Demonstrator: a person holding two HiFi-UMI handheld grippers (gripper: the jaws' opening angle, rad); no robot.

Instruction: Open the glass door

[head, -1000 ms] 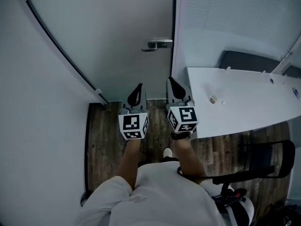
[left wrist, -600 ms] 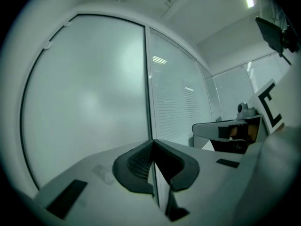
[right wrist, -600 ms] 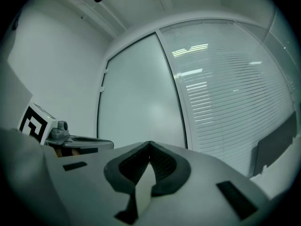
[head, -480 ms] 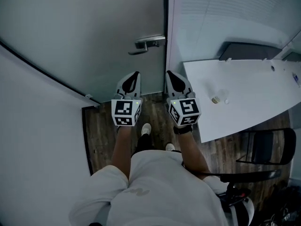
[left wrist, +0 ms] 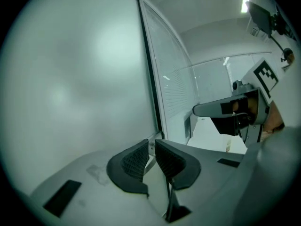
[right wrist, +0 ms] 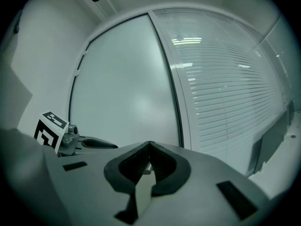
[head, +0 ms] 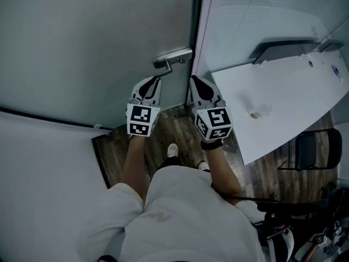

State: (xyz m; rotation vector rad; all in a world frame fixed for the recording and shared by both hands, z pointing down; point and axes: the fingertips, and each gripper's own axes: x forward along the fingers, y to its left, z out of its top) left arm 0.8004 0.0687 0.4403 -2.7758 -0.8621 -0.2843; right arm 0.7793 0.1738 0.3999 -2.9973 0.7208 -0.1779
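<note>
The frosted glass door (head: 98, 48) fills the upper left of the head view, with its metal lever handle (head: 172, 56) at the right edge by the dark frame. My left gripper (head: 154, 82) points at the door just below the handle, short of touching it. Its jaws have just eased to a thin slit with nothing between them. My right gripper (head: 194, 82) is beside it, under the door frame, shut and empty. The left gripper view shows my left gripper (left wrist: 151, 149) close to the door (left wrist: 70, 88). In the right gripper view my right gripper (right wrist: 149, 147) faces the door (right wrist: 127, 93).
A white desk (head: 283, 108) with a small object (head: 254, 115) on it stands to the right, under a glass partition with blinds (head: 262, 10). A dark chair (head: 311, 149) sits by the desk. A white wall (head: 38, 190) closes in on the left over the wood floor (head: 169, 127).
Both grippers have moved forward towards the door and its handle, which now lies just beyond the left gripper's tips. The person has stepped closer.
</note>
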